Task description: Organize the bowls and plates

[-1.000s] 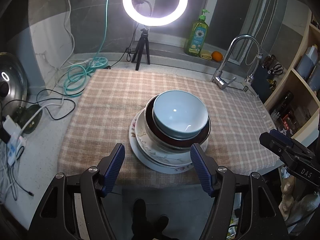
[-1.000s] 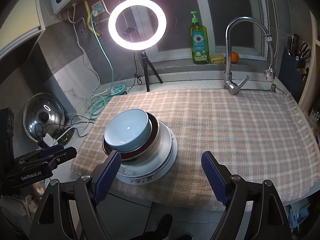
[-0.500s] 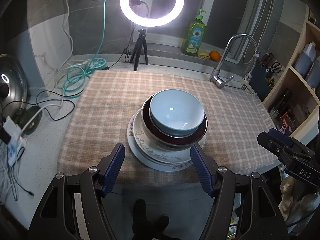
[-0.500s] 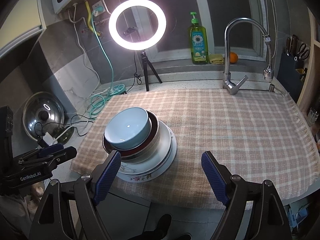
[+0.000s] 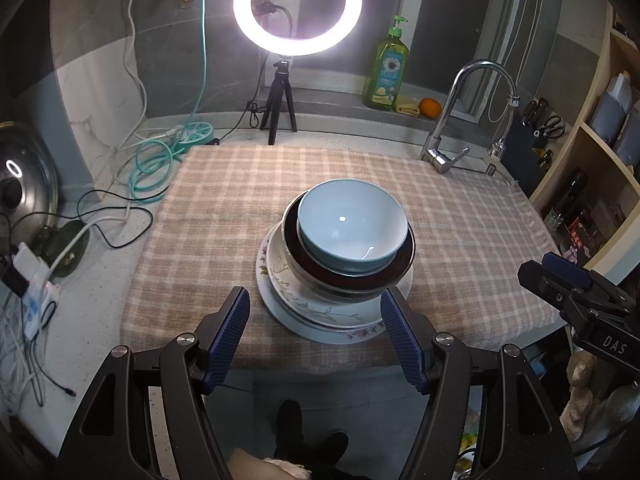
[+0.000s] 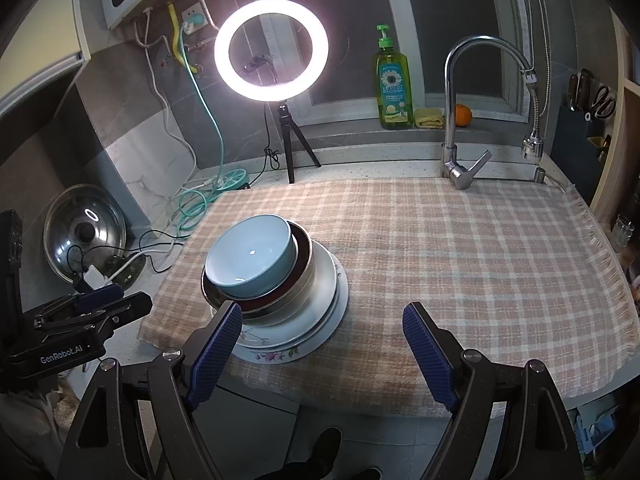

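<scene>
A light blue bowl (image 5: pixel 349 229) tops a stack of plates (image 5: pixel 316 312) just ahead of the left gripper (image 5: pixel 316 334), whose jaws gape wide and empty. The right gripper (image 6: pixel 320 344) is likewise wide and empty, the stack beside its left jaw

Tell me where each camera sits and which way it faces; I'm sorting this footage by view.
Left wrist: sits on the left gripper, looking down over the counter's near edge at the dish stack topped by the blue bowl; its two open fingers and the right gripper show.
Right wrist: sits on the right gripper, further right, facing the checked cloth; its open fingers and the left gripper show.
Shared: stack, cloth, ring light, faucet.
</scene>
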